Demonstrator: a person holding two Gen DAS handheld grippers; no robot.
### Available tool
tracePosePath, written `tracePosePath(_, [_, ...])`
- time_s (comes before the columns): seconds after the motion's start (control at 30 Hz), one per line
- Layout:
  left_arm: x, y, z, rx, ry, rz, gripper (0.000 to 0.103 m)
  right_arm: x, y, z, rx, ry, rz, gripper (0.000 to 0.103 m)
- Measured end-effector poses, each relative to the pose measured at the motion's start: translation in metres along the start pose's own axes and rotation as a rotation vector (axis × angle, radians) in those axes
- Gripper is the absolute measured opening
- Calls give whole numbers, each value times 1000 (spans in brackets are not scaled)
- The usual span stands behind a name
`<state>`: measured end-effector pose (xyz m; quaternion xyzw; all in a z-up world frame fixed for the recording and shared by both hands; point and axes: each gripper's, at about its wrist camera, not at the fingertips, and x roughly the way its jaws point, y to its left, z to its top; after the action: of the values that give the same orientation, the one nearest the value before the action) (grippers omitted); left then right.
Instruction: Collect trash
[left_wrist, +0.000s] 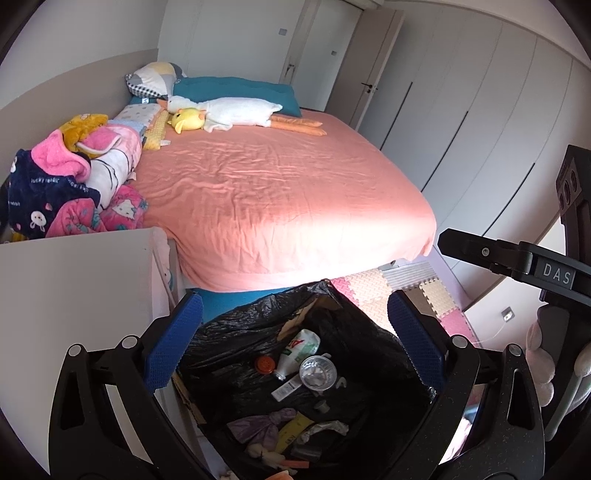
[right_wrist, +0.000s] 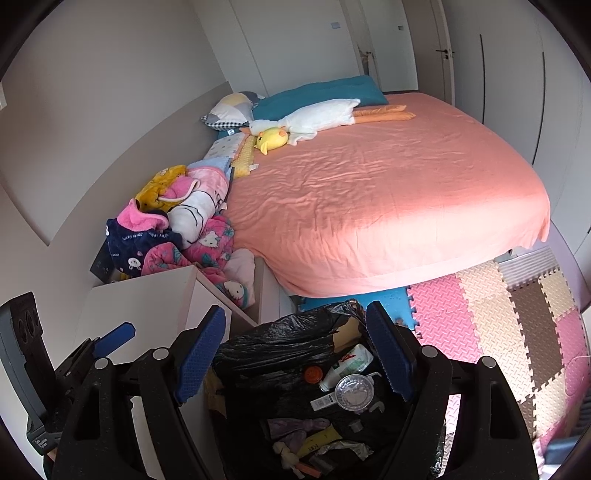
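Note:
A bin lined with a black trash bag stands on the floor at the foot of the bed. Inside lie a white plastic bottle, a clear plastic cup, an orange cap, a purple knotted bag and other scraps. My left gripper is open and empty above the bin. My right gripper is open and empty above it too. The right gripper shows at the right edge of the left wrist view.
A bed with a salmon sheet carries plush toys and a pile of clothes. A white cabinet stands left of the bin. Foam floor mats lie to the right, wardrobes beyond.

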<state>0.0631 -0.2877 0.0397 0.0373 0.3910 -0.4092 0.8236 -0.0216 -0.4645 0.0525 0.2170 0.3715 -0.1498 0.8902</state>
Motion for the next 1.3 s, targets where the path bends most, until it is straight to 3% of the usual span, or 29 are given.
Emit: tracePosePath(1.3, [-9, -2, 0, 23, -37, 23, 96, -2, 1, 0, -6, -4, 0, 79])
